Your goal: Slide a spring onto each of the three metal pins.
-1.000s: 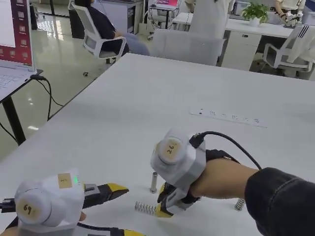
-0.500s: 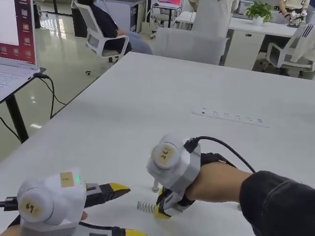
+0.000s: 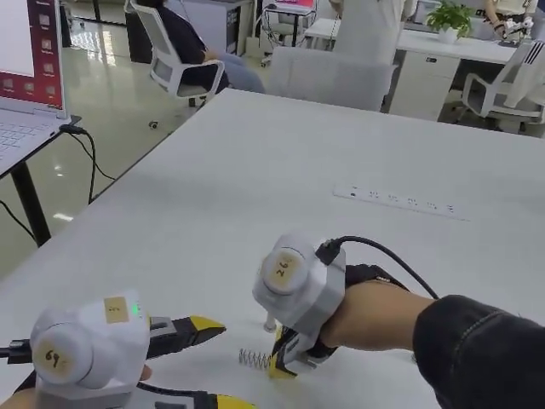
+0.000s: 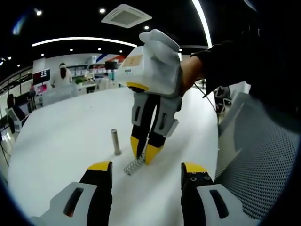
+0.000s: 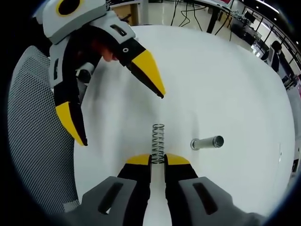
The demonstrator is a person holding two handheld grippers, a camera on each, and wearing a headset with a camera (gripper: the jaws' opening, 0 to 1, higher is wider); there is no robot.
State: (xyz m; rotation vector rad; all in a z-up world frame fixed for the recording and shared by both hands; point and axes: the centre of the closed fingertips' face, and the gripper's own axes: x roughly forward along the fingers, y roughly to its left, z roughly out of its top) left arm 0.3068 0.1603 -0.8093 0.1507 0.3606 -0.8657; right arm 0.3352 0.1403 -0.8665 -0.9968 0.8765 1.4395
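Pinching one end of the spring (image 5: 158, 137) with our right gripper (image 5: 158, 159) just beside the pin (image 5: 207, 142), we hold our left gripper (image 4: 146, 166) near it, fingers (image 4: 100, 170) spread wide.

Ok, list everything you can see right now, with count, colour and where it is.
spring: 1, silver, on table, one end in right gripper
pin: 1, silver, upright beside spring
table: 1, white, under both
power strip: 1, white, far on table
laptop: 1, silver, desk at left
chairs: 3, white, beyond table
plant: 1, green, far desk
right gripper: 1, white and yellow, shut on spring
left gripper: 1, white and yellow, open, facing spring
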